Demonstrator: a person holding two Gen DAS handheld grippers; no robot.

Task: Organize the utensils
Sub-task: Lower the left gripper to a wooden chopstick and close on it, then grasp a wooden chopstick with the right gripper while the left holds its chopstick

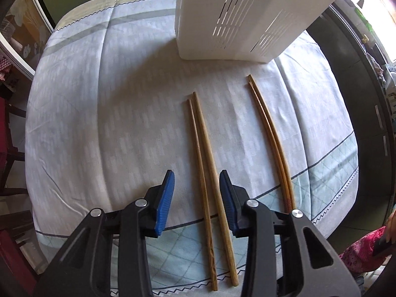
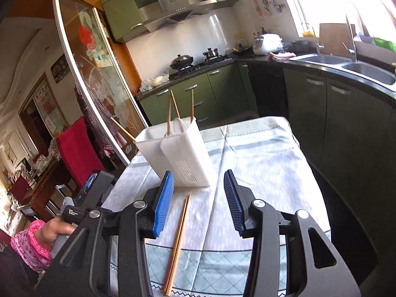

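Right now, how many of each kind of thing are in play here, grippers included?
Wooden chopsticks lying on the tablecloth: 4
Wooden chopsticks standing in the holder: 4
White slotted utensil holder: 1
Grippers, left gripper and right gripper, both open: 2
Total: 11

The white utensil holder point(image 1: 237, 17) ran off the top edge of the left wrist view, its opening out of sight. The holder's walls point(image 2: 183, 156) hid the lower lengths of the chopsticks standing inside point(image 2: 170, 113). The left hand-held gripper point(image 2: 86, 198) was mostly blocked by the right hand-held gripper's point(image 2: 198, 203) body, its fingers unseen there.
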